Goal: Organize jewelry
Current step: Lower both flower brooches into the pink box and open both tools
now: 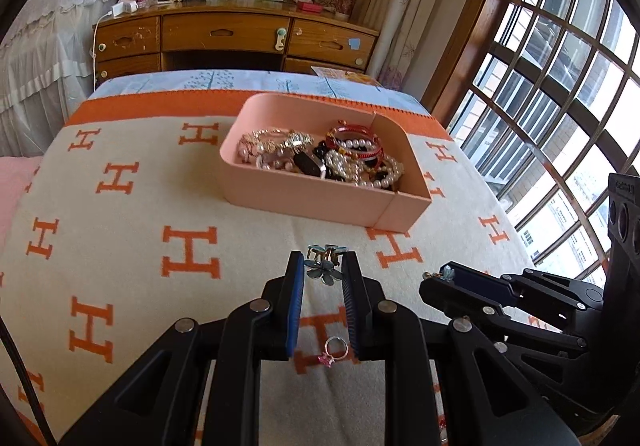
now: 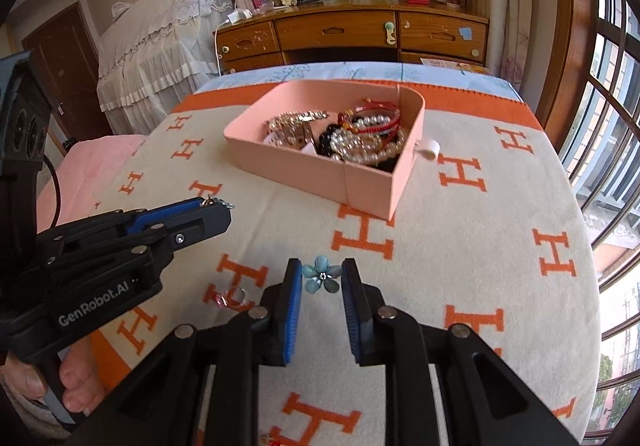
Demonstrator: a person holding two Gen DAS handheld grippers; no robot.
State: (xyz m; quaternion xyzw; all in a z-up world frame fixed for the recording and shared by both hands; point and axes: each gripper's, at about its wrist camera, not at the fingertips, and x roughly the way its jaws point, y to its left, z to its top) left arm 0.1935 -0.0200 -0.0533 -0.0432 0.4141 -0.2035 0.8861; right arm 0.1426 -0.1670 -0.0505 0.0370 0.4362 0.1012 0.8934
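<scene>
Here, two blue flower clips are gripped, one by the left tongs (image 1: 323, 266), one by the right tongs (image 2: 321, 278), before one pink tray (image 1: 320, 202) and a ring (image 1: 335, 351).

- Left wrist view looks steeply down between its fingers, close above the blanket (image 1: 132, 246).
- Right wrist view does likewise, alongside.
- Both share the pink box (image 1: 320, 202), desk (image 2: 352, 34), window (image 1: 560, 86).

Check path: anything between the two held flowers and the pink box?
Nothing visible. Left gripper pinches the left flower, right gripper the right flower; only bare blanket lies between them and the box. Its near wall has to be cleared. The ring lies nearer than the fingertips, off the path.
</scene>
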